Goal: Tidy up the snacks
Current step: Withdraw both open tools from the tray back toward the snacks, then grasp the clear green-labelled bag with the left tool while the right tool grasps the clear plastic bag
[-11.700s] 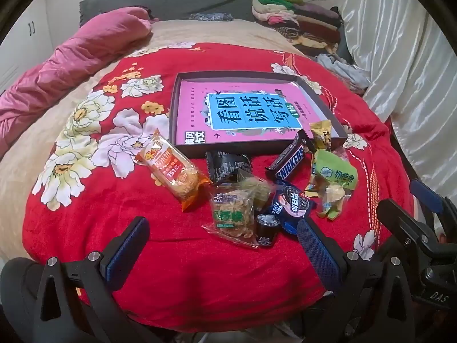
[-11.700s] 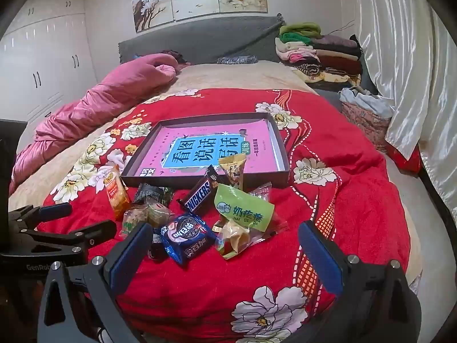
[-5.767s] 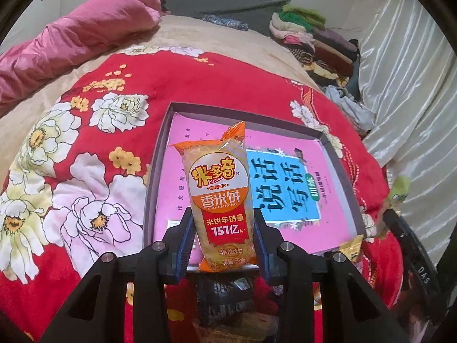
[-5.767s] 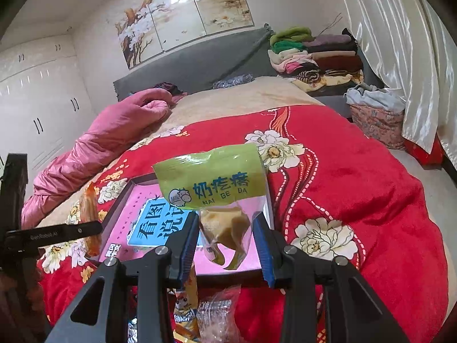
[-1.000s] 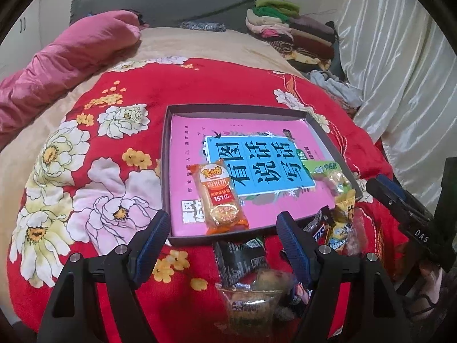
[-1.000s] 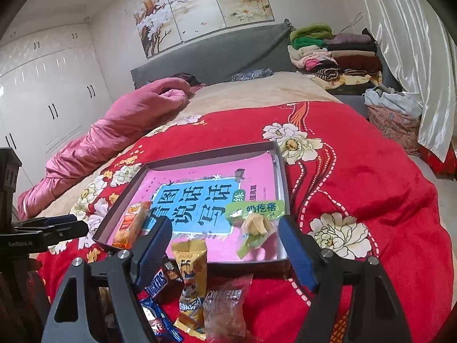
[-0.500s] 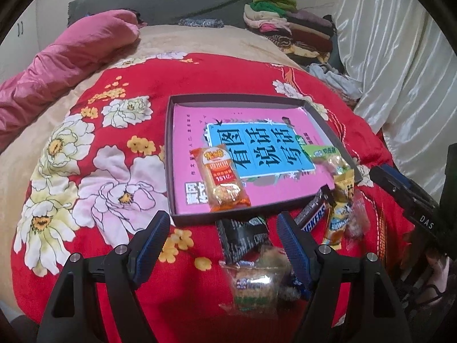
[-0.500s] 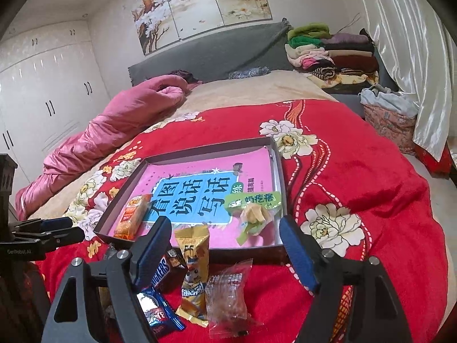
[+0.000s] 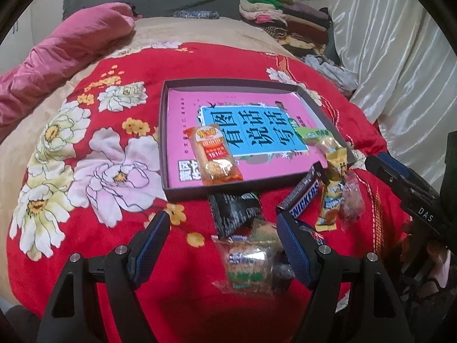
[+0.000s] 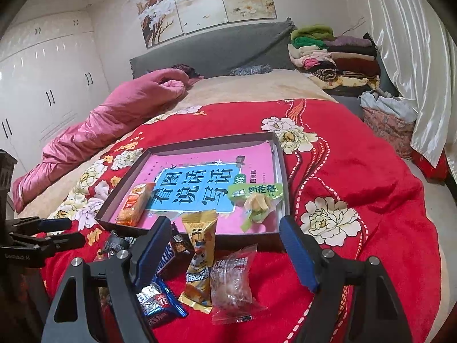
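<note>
A dark shallow box [image 9: 167, 148] [image 10: 281, 157] with a pink and blue book in it lies on the red flowered bedspread. An orange rice-cracker pack [image 9: 212, 155] [image 10: 134, 204] lies at its near left, a green-topped pouch [image 9: 314, 134] [image 10: 257, 197] at its near right. Loose snacks lie in front of the box: a black packet [image 9: 234, 211], a Snickers bar [image 9: 302, 198], a yellow packet [image 10: 200, 254], a clear packet [image 10: 232, 283], a clear-wrapped cake [image 9: 247, 263], a blue packet [image 10: 157, 300]. My left gripper [image 9: 222, 248] is open over the cake. My right gripper [image 10: 225, 253] is open over the yellow and clear packets.
A pink quilt [image 10: 114, 114] lies rolled along the bed's left side. Folded clothes [image 10: 334, 54] are stacked at the back right beside a grey headboard [image 10: 214, 48]. White curtains [image 9: 400, 43] hang on the right. The right gripper shows at the right edge of the left wrist view [image 9: 405, 188].
Both grippers have drawn back from the box and lowered toward the loose snacks in front of it. Both stay open and empty; the two packs stay in the box.
</note>
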Demonstrator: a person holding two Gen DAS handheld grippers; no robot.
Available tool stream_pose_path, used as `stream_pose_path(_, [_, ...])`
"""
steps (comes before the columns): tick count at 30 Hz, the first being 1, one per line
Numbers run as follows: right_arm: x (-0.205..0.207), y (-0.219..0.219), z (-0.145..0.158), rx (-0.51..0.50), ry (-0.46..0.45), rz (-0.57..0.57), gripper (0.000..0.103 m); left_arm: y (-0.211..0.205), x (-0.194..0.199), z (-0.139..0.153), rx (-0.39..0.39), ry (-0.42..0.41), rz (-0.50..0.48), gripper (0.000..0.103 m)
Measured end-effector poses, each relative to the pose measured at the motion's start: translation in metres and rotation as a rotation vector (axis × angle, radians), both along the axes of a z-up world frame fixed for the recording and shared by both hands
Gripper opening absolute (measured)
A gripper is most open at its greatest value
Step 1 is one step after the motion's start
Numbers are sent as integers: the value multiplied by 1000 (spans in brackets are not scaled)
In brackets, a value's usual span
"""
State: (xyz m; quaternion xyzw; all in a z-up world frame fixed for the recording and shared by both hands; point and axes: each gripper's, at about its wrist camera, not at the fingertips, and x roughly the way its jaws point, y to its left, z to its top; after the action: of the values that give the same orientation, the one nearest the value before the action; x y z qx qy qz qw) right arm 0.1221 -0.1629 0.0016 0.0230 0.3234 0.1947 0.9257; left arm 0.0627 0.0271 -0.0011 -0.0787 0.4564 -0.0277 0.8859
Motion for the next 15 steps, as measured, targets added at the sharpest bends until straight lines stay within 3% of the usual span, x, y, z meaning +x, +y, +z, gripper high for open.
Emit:
stream_pose_path(7, [-7, -4, 1, 33, 5, 7, 88, -2, -8, -3, -10, 9, -4, 78])
stream_pose_path(15, [-13, -4, -1, 8, 19, 0, 88, -7, -13, -20, -21, 84, -22, 78])
